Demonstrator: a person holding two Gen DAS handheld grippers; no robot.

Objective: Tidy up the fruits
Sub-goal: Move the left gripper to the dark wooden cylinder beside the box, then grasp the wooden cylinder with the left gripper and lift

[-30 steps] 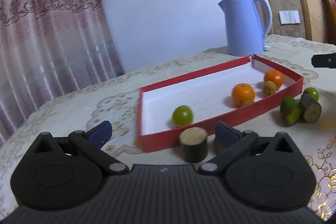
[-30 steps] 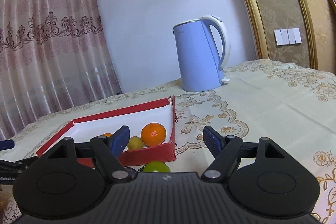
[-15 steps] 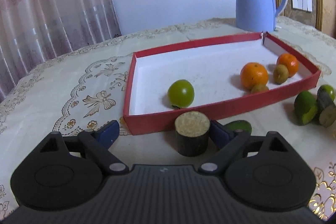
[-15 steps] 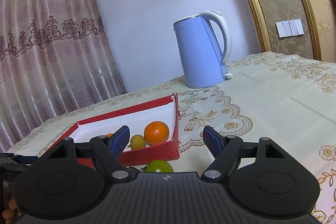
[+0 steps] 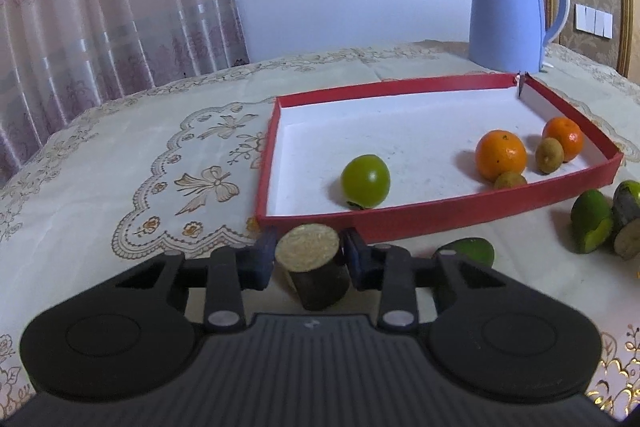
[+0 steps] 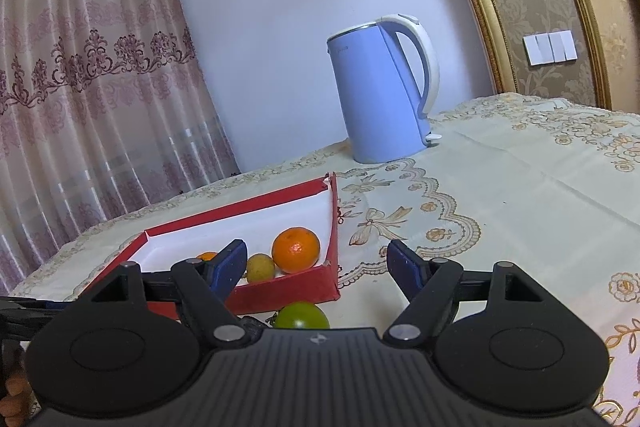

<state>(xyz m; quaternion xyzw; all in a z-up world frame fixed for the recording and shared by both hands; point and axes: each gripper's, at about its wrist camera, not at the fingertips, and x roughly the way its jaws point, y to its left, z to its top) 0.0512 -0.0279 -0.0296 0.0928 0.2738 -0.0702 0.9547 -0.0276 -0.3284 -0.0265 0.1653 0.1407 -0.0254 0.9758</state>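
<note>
A short dark stub with a tan cut top (image 5: 320, 283) stands on the tablecloth just before the red tray (image 5: 440, 215). My left gripper (image 5: 308, 251) is closing on it, and both blue pads touch its sides. Inside the tray lie a green fruit (image 5: 365, 181), two oranges (image 5: 501, 155) and two small brown kiwis (image 5: 550, 155). Another green fruit (image 5: 468, 251) lies partly hidden behind the left gripper's right finger. My right gripper (image 6: 316, 263) hangs open with nothing in it near the tray's corner (image 6: 288, 291), above a green fruit (image 6: 302, 315).
A blue kettle (image 5: 508, 15) stands behind the tray. More green fruit (image 5: 591, 223) and a second dark stub (image 5: 628, 223) lie at the right, outside the tray. A curtain hangs beyond the table's left edge. Open tablecloth (image 6: 520, 207) stretches to the right of the tray.
The left gripper has come in around the dark stub and its jaws have closed from wide open onto the stub's sides. The right gripper has kept still.
</note>
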